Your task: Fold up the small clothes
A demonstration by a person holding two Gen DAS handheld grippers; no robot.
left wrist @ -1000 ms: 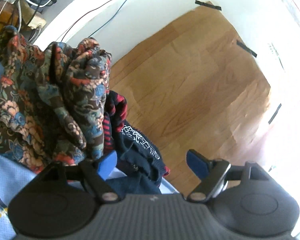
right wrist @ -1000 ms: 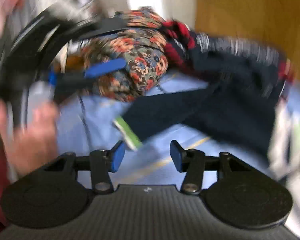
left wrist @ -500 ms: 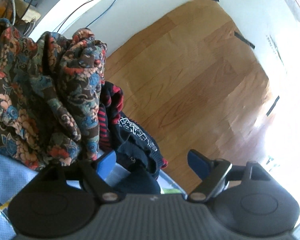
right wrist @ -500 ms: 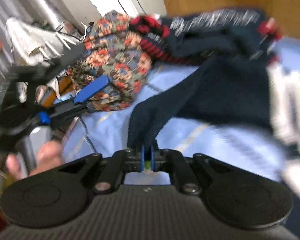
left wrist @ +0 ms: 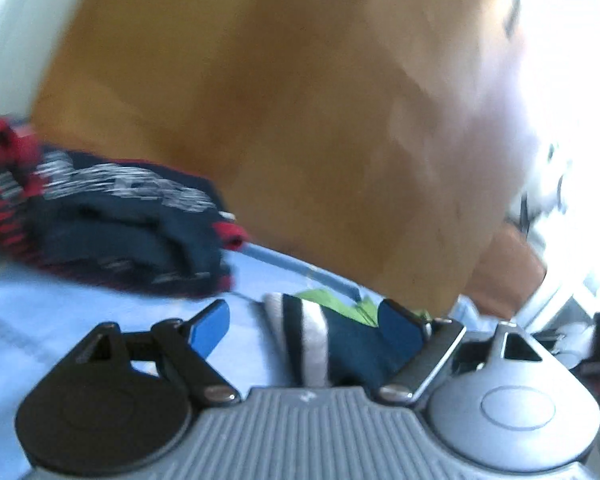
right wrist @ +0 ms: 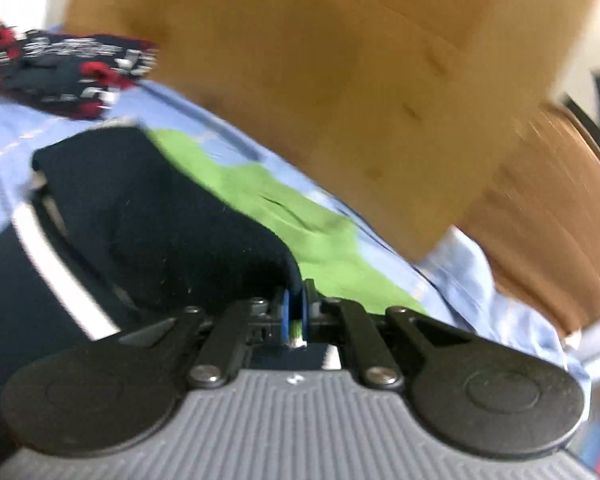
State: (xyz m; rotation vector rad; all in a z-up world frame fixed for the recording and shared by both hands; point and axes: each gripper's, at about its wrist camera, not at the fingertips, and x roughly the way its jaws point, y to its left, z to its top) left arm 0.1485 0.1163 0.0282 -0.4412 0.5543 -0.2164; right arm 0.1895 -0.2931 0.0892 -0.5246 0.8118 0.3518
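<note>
Both tools swung off the pile; right tool clamped on navy garment, left tool apart. Thin pinch may slip.

We see a navy garment with white stripes and green panels, a navy-and-red printed one, a pale blue sheet, blue fingertips.

The right hand-held gripper has its blue pads pressed together on a fold of a navy garment with green and white stripes. The garment lies on a light blue sheet. A red-and-navy garment sits bunched at upper left, with wood floor beyond.
</note>
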